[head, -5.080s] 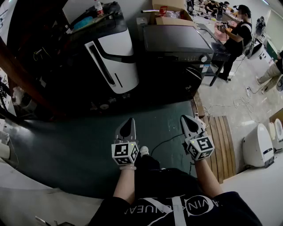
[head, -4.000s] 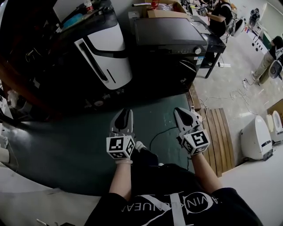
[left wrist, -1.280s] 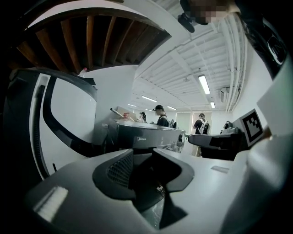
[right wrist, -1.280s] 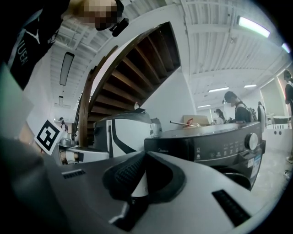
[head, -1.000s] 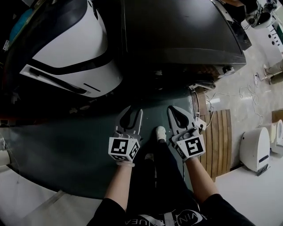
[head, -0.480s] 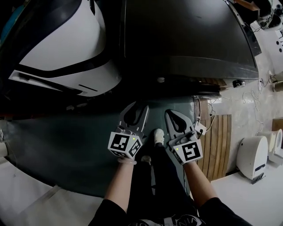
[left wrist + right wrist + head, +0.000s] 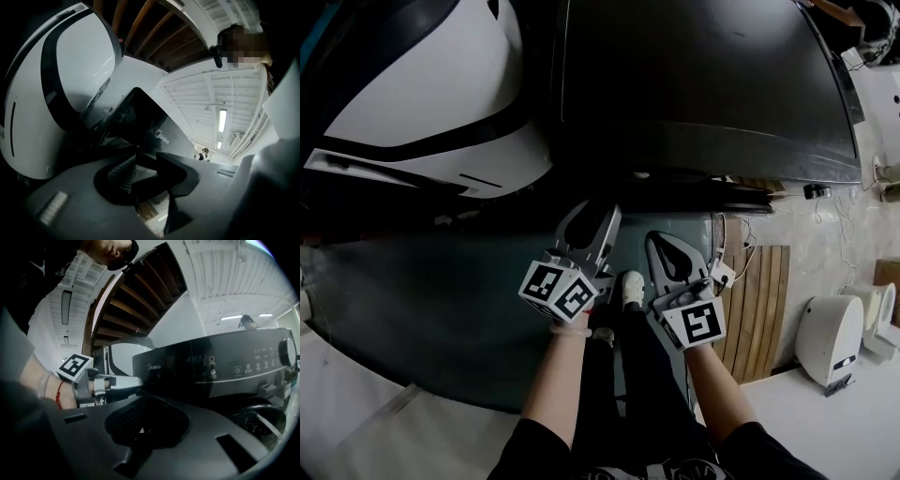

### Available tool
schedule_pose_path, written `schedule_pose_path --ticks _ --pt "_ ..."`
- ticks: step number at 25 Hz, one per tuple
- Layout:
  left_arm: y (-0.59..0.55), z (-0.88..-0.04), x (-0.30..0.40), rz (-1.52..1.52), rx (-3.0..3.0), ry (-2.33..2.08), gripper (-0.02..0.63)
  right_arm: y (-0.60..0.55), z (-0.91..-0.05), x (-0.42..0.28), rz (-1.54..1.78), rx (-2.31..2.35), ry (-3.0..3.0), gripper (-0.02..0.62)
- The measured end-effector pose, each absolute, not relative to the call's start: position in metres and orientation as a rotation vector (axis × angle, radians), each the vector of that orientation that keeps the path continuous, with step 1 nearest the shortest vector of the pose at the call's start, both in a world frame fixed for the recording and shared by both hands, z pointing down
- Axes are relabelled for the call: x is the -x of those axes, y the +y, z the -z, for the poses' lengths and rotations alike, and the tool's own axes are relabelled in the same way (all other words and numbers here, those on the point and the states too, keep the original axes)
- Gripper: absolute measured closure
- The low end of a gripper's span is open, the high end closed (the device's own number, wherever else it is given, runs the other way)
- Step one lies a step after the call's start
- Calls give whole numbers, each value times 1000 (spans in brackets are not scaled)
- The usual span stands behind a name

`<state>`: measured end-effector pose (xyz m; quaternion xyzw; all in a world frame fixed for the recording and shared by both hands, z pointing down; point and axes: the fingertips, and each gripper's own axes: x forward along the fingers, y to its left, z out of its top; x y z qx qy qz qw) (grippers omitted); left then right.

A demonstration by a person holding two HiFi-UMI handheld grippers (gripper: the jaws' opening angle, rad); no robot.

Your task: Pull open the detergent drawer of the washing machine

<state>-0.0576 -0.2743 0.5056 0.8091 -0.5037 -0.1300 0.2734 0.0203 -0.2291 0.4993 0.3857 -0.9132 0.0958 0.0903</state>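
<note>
- A rounded white-and-black appliance (image 7: 422,94) stands far left, just beside the washing machine.
- The left gripper (image 7: 600,214) is held level over the dark green floor mat (image 7: 441,309), pointing at the near front of the washing machine. Its jaws stand apart and have just been opening, with nothing between them.
- The person's white shoe (image 7: 632,284) is on the mat between the two grippers.
- The dark washing machine (image 7: 694,84) fills the far centre.
- The detergent drawer (image 7: 164,373) is at the left end of its control panel, where the brand mark sits. It looks pushed in, flush with the panel.
- In the right gripper view the left gripper's tips are close to that left end. Whether they touch it cannot be told.
- The right gripper (image 7: 661,239) is just right of the shoe and tipped slightly downward. Its jaws are closed together and empty.
- A wooden slatted pallet (image 7: 759,291) lies on the floor to the right.
- A small white appliance (image 7: 825,337) stands beyond the pallet, at the far right.
</note>
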Motion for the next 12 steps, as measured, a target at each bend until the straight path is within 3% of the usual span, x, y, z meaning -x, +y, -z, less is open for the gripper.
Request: schedule_pose_path --ticks 12 --pt "-298 -499 58 566 -2118 -1214 445 -242 -510 -16 -259 -1142 -2726 584"
